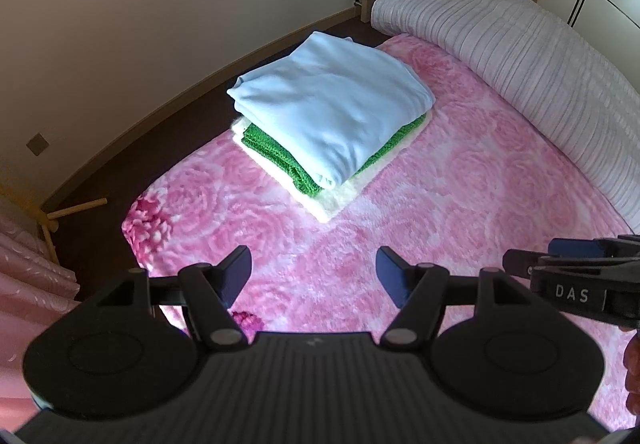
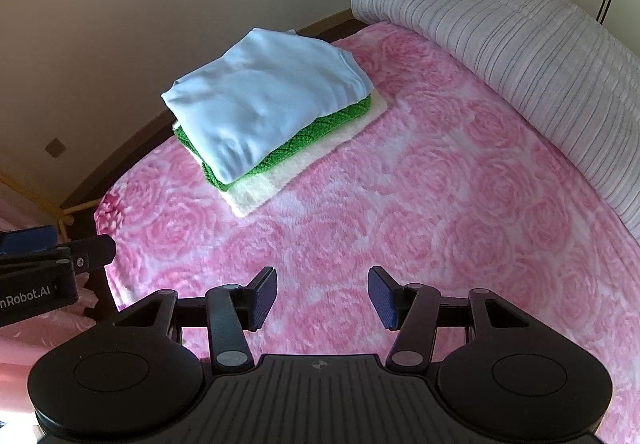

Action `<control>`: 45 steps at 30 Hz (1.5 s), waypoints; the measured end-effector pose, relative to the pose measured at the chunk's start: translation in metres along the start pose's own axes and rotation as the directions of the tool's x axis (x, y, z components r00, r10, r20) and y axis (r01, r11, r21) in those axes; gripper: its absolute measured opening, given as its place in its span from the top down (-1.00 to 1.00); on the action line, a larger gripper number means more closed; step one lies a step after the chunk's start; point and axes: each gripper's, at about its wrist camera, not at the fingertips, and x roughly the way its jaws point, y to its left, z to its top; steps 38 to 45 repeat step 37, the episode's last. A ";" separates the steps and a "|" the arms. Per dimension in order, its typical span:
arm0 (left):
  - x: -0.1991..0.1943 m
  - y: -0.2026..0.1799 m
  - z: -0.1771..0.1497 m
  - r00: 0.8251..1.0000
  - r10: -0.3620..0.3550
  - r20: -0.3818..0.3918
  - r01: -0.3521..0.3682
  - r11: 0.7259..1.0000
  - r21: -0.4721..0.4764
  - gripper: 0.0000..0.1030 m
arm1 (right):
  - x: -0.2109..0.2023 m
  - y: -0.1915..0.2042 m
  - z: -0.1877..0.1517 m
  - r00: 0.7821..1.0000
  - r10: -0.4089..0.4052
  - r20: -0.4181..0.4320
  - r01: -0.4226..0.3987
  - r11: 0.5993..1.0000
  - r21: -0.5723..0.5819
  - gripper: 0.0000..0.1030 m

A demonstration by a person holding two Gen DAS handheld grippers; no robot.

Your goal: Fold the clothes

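A stack of folded clothes lies on the pink rose-patterned bed (image 1: 420,204) (image 2: 400,212). On top is a light blue garment (image 1: 332,104) (image 2: 260,96), under it a green knit (image 1: 276,156) (image 2: 288,152), and at the bottom a cream fleece piece (image 1: 340,200) (image 2: 260,192). My left gripper (image 1: 315,276) hovers open above the blanket, well short of the stack, with nothing between its fingers. My right gripper (image 2: 322,296) is also open and empty, to the right of the left one. Each gripper shows at the edge of the other's view: the right gripper (image 1: 532,258), the left gripper (image 2: 80,246).
A rolled striped lilac quilt (image 1: 520,56) (image 2: 520,64) lies along the far right of the bed. A cream wall and dark floor strip (image 1: 168,132) run beside the bed's left edge. Pink fabric (image 1: 28,276) and a wooden stand (image 1: 72,210) are at the lower left.
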 end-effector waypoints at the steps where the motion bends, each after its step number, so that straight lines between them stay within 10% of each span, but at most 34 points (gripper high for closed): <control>1: 0.002 0.000 0.002 1.000 0.000 -0.002 0.000 1.000 0.000 -0.27 | 0.002 0.000 0.002 1.000 -0.001 -0.001 0.001 1.000 0.001 -0.05; 45: -0.006 0.005 0.010 0.998 0.031 0.057 -0.031 1.000 -0.003 -0.27 | 0.002 0.016 0.019 0.999 0.010 0.034 -0.010 1.000 -0.003 -0.05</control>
